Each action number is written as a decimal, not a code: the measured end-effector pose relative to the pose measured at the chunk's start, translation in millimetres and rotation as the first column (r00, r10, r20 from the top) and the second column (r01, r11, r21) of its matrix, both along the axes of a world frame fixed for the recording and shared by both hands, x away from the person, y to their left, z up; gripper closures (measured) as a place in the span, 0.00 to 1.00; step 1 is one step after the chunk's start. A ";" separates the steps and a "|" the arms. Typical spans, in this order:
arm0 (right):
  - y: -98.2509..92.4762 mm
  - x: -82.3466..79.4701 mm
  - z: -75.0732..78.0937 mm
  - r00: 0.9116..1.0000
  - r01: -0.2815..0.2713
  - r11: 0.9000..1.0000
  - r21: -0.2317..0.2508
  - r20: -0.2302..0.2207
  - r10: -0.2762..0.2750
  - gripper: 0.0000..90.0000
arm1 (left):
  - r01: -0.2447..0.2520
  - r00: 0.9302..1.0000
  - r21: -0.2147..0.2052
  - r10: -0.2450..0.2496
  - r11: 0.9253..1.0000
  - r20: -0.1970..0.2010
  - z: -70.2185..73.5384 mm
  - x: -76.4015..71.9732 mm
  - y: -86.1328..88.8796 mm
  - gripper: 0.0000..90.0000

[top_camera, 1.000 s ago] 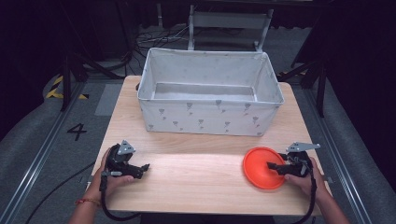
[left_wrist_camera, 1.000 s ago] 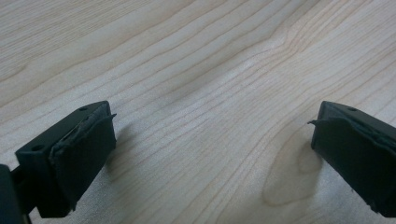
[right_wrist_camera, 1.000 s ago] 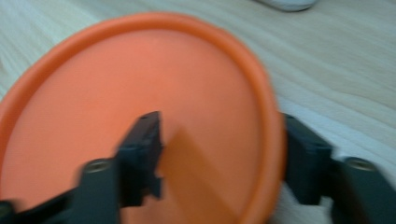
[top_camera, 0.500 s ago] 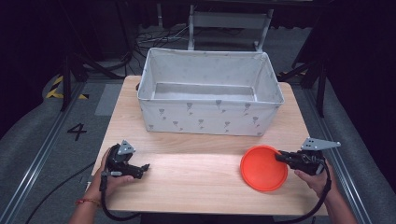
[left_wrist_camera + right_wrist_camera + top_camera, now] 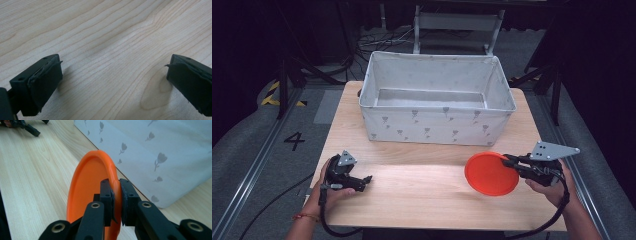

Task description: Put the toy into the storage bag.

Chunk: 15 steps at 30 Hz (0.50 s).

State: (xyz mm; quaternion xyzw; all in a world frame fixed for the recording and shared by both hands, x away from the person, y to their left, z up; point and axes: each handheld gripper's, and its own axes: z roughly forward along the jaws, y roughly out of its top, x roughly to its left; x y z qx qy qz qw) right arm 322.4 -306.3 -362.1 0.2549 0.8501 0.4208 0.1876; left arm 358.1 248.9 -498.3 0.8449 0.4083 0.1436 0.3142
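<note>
An orange round plate (image 5: 489, 172) hangs tilted above the front right of the wooden table (image 5: 412, 192). My right gripper (image 5: 508, 161) is shut on its right rim. In the right gripper view the plate (image 5: 87, 185) stands on edge, and the pads of my right gripper (image 5: 117, 192) pinch its rim from both sides. My left gripper (image 5: 366, 181) rests low at the front left of the table, held in a hand. Its jaws stand wide apart in the left gripper view, where my left gripper (image 5: 112, 80) has only bare wood between them.
A large white fabric box (image 5: 437, 127) with a grey flower print stands open on the far half of the table. Its wall (image 5: 162, 150) rises just beyond the plate. Dark floor, cables and a metal frame lie beyond the table.
The right gripper has lifted the orange plate off the table and raised it, tilting it on edge. The left gripper has stayed where it was.
</note>
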 end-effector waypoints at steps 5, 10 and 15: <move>-1.0 -2.8 21.1 1.000 -0.014 1.000 -0.015 0.022 0.015 0.91 | 0.003 1.000 0.001 -0.003 1.000 -0.001 0.1 0.2 0.1 0.01; -4.8 -4.5 43.2 0.999 -0.009 1.000 -0.017 0.053 0.010 0.91 | -0.005 1.000 -0.002 0.005 1.000 0.001 -0.2 -0.5 -0.3 0.01; -10.3 -4.2 63.6 0.997 -0.001 1.000 -0.016 0.079 0.002 0.91 | -0.006 1.000 -0.003 0.006 1.000 0.000 -0.2 -0.5 -0.3 0.01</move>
